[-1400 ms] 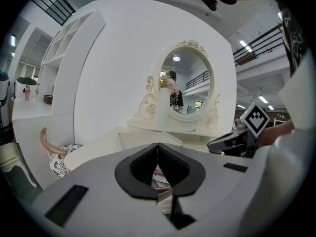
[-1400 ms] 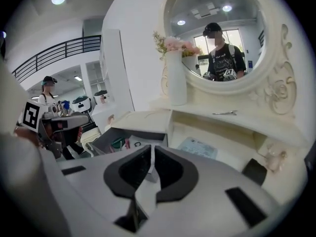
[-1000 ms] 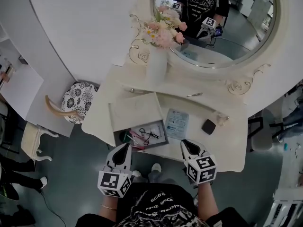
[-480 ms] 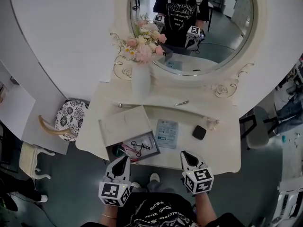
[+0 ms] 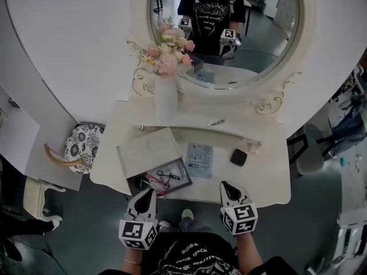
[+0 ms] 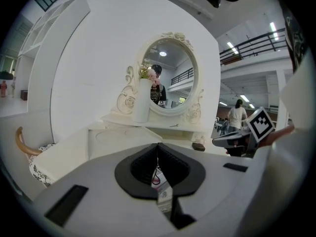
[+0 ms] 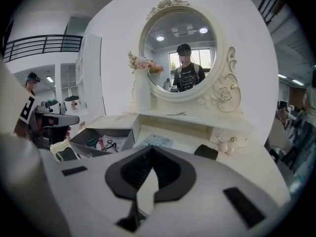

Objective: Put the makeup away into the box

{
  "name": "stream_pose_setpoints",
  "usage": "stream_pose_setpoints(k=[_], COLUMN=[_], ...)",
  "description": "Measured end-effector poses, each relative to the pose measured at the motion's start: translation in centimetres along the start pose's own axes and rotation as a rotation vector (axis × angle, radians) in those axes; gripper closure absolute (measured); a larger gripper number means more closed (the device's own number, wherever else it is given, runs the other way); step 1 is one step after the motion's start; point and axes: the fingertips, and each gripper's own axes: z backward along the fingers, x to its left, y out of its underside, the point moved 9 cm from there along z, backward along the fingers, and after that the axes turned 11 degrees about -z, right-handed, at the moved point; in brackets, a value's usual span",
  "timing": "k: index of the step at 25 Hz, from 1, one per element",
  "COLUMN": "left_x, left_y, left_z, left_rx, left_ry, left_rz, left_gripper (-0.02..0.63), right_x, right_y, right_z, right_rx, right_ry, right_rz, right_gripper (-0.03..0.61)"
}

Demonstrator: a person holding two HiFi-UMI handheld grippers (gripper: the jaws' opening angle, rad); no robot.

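The open grey box (image 5: 162, 178) sits at the front left of the white dressing table (image 5: 269, 176), its lid (image 5: 146, 149) leaning back; scissors and small pink and green items lie inside. On the tabletop are a pale blue packet (image 5: 199, 159), a black compact (image 5: 238, 157), small pink bottles (image 5: 254, 146) and a hair clip (image 5: 216, 122). My left gripper (image 5: 151, 192) hovers just in front of the box, shut and empty. Off the table's front edge, below the compact, my right gripper (image 5: 225, 186) is also shut, empty. The right gripper view shows the box (image 7: 94, 142), packet (image 7: 154, 141) and compact (image 7: 205, 152).
A white vase of flowers (image 5: 165, 96) stands on the raised shelf under the oval mirror (image 5: 229, 27), which reflects the person. A patterned stool (image 5: 83, 143) stands left of the table. A chair (image 5: 312, 150) is at the right.
The view has pulled back, so the table now lies higher and smaller in the picture. Both grippers stay low in front of its edge, the right one slightly farther from it.
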Motion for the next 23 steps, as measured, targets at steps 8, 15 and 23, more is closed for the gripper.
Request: stream_pose_setpoints(k=[8,15,23], left_x=[0.6,0.4,0.8], left_y=[-0.4,-0.5,-0.1], left_z=[0.1,0.4,0.7], left_rx=[-0.024,-0.014,-0.002], left_ry=[-0.007,0.010,0.011], left_rz=[0.007,-0.035,-0.033], left_gripper=[0.598,0.598,0.598], right_x=[0.5,1.1,1.6], right_y=[0.0,0.0,0.2], right_z=[0.0,0.0,0.0], right_rx=[-0.003,-0.007,-0.008], right_ry=[0.014,0.019,0.011], right_rz=[0.041,0.065,0.072], right_gripper=[0.569,0.569,0.569])
